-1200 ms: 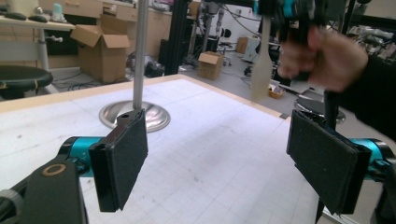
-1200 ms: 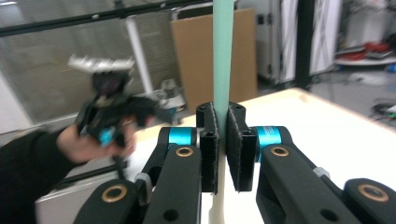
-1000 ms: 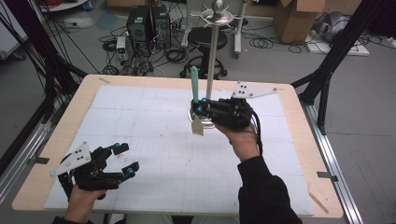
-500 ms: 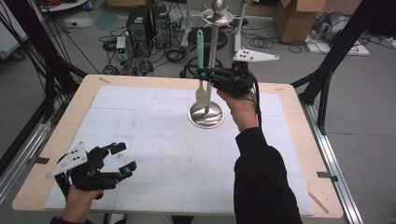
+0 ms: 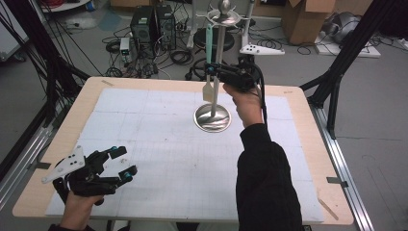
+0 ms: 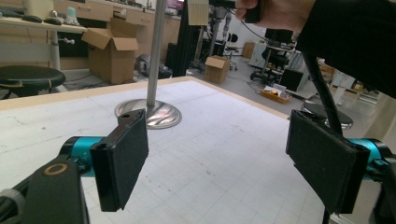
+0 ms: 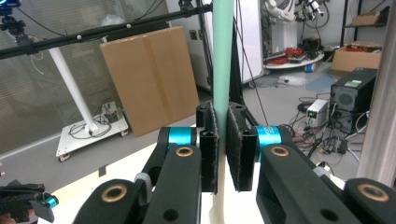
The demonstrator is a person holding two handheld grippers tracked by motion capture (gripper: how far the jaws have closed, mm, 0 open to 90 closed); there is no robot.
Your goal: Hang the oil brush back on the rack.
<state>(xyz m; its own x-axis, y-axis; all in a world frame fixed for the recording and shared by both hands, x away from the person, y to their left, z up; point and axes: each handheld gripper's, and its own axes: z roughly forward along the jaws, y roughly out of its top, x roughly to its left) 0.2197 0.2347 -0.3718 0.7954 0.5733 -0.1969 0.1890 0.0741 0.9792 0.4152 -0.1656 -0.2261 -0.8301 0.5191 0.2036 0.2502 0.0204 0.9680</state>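
Above the far middle of the bench (image 5: 159, 84), the right gripper (image 5: 210, 69) is raised off the white gridded mat (image 5: 144, 144); its jaws are closed on the mint-green handle of a spatula (image 5: 209, 57), which hangs upright with its pale blade pointing down, just beside the pole of a metal stand (image 5: 212, 117); in the right gripper view the green handle (image 7: 222, 60) runs straight up between the two black pads (image 7: 210, 144), pressed from both sides, and the stand's pole rises at the right edge; whether the spatula touches the pole cannot be told. The stand has a round, shiny base resting on the mat and a small dish near its top. At the near left corner of the bench, the left gripper (image 5: 122, 162) is held low over the mat with its jaws spread wide and nothing between them; the left gripper view shows its two pads (image 6: 122, 158) far apart, with the stand's base (image 6: 148, 113) on the mat beyond and the person's dark sleeve (image 6: 345, 37) at the upper right. Behind the bench, cardboard boxes (image 5: 308, 19) and computer gear (image 5: 151, 24) sit on the floor.
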